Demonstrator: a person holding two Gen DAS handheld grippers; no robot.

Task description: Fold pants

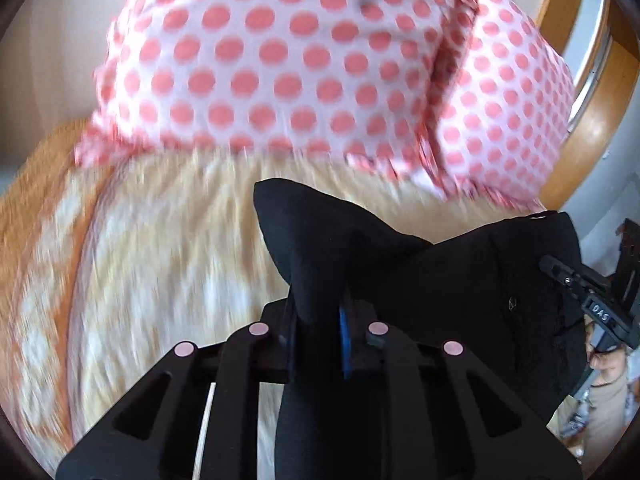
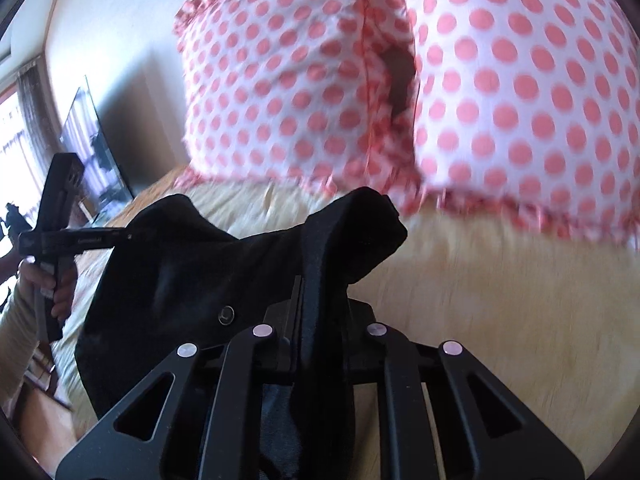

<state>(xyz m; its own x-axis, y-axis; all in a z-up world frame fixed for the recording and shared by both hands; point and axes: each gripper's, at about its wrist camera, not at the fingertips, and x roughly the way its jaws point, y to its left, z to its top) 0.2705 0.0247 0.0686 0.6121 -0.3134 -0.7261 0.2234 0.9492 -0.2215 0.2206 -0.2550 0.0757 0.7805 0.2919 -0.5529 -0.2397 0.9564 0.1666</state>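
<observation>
While both tongs, the left gripper (image 1: 318, 320) and right gripper (image 2: 316, 320), are clamped tight on the waist of the black pants (image 1: 440, 280), held above the bed (image 1: 160, 260) near its pillow-end edge (polka-dot pillows (image 1: 280, 60) behind), the spreading step seems in hand, and next calls for laying them flat.

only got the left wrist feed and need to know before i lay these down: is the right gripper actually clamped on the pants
Observer: Yes, the right gripper is shut on a fold of the black pants.
Operator: anything off to the left i cant see
Observer: A dark TV screen stands against the wall beside the bed.
Operator: how many pillows back there
Observer: Two polka-dot pillows, side by side, with a dark gap between them.
</observation>
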